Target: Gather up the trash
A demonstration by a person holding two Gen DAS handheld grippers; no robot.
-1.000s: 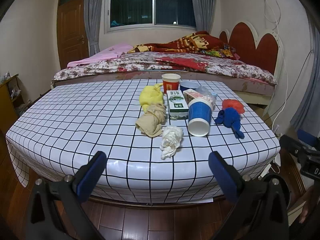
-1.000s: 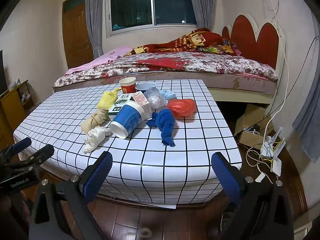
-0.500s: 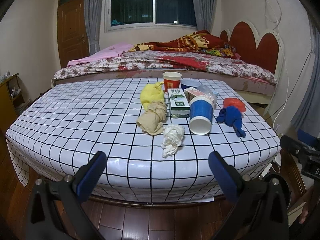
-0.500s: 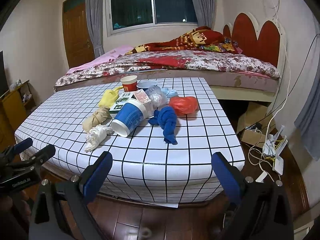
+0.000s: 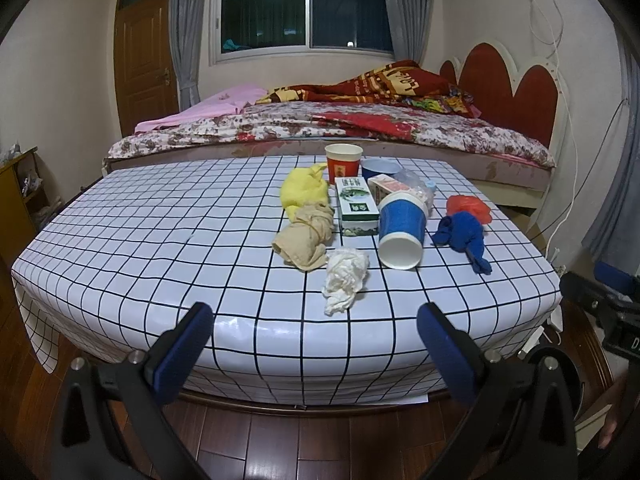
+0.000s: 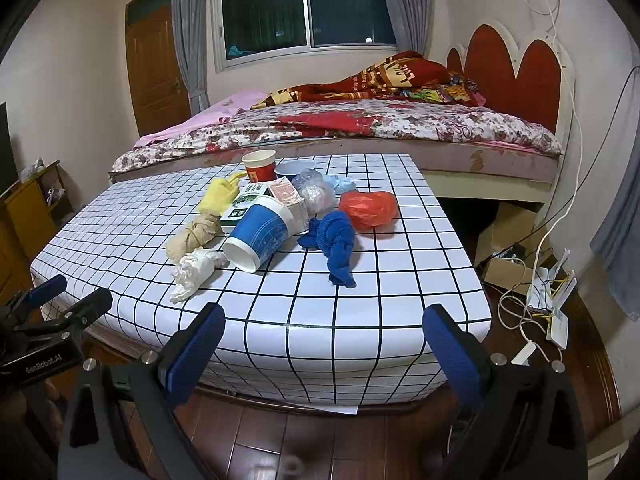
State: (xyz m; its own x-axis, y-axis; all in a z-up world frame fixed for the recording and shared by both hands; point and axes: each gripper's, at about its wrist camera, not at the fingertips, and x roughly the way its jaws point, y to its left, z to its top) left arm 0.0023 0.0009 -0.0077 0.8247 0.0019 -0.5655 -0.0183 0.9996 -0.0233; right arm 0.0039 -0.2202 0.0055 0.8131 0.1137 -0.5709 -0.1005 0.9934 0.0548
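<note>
Trash lies in a cluster on a white checked table [image 5: 160, 248] [image 6: 380, 280]: a crumpled white tissue [image 5: 345, 276] [image 6: 196, 270], a tipped blue paper cup [image 5: 401, 229] [image 6: 260, 232], a beige cloth [image 5: 306, 236], a yellow glove [image 5: 302, 190], a green box [image 5: 356, 206], a red cup [image 5: 343, 162], a blue cloth [image 5: 464, 236] [image 6: 334, 242] and a red bag [image 6: 370, 208]. My left gripper [image 5: 314, 354] is open and empty before the table's near edge. My right gripper [image 6: 324, 354] is open and empty too.
A bed [image 5: 360, 128] stands behind the table. Cables and a cardboard box [image 6: 516, 248] lie on the wood floor at the right. A dark round bin rim [image 5: 560, 364] shows low at the right in the left wrist view.
Both grippers have risen and moved slightly closer to the table. Nothing on the table has moved.
</note>
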